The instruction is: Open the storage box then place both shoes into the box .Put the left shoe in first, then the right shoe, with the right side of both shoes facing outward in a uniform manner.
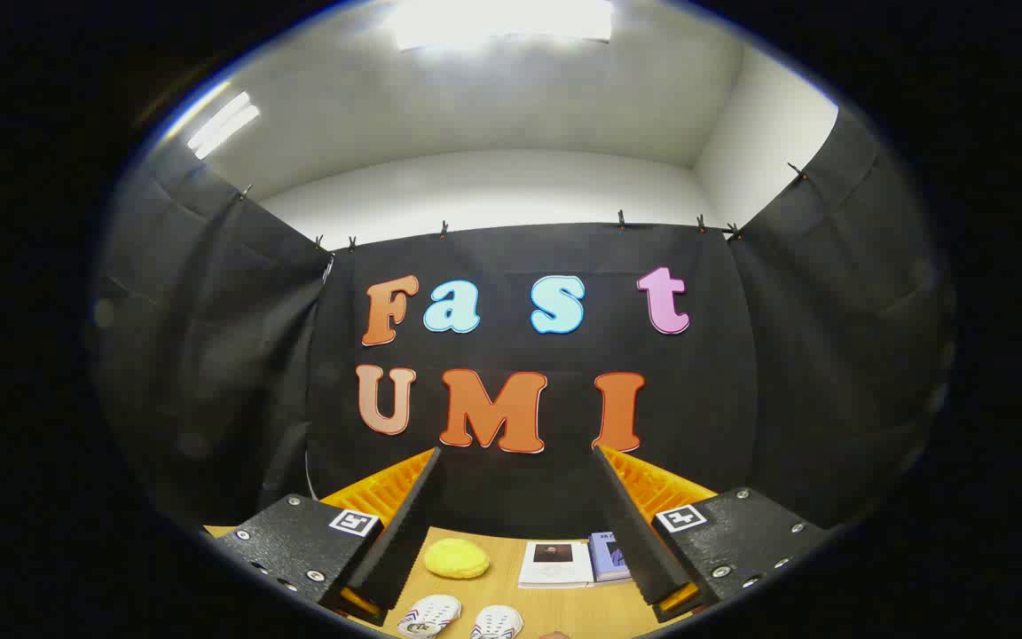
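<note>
Gripper (515, 461) fingers spread wide, nothing between them — aimed up at the booth wall. Two white shoes (460, 617) lie side by side on the wooden table (502, 599) low between the fingers. Beyond them — yellow pad (456, 558), two booklets (575, 563).

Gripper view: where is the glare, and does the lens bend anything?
Gripper view: ceiling lamp is blown out to white glare; fisheye curves the booth walls; open gripper and both shoes on the table look sharp.
</note>
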A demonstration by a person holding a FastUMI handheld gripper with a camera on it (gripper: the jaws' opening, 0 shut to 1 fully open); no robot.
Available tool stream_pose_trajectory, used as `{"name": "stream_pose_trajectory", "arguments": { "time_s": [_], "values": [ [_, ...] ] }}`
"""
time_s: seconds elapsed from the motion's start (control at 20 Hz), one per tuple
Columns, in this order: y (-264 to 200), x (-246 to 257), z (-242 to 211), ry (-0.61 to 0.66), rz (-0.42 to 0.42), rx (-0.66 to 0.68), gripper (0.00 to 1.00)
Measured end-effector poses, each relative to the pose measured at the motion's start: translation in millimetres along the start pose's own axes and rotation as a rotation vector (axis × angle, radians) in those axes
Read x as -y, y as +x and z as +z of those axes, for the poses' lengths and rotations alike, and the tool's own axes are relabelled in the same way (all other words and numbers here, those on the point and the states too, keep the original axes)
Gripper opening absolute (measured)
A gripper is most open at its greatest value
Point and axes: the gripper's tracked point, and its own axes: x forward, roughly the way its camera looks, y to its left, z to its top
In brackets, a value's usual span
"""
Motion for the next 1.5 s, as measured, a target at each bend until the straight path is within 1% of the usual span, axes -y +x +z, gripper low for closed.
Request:
{"name": "stream_pose_trajectory", "arguments": {
  "time_s": [0.7, 1.1, 1.5],
  "values": [
    [0.2, -6.8, -3.8, 0.011, 0.018, 0.003, 0.98],
    [2.6, -27.4, -43.7, 0.066, 0.097, -0.061, 0.98],
    [11.8, -60.6, -104.4, 0.132, 0.204, -0.166, 0.98]
  ]
}}
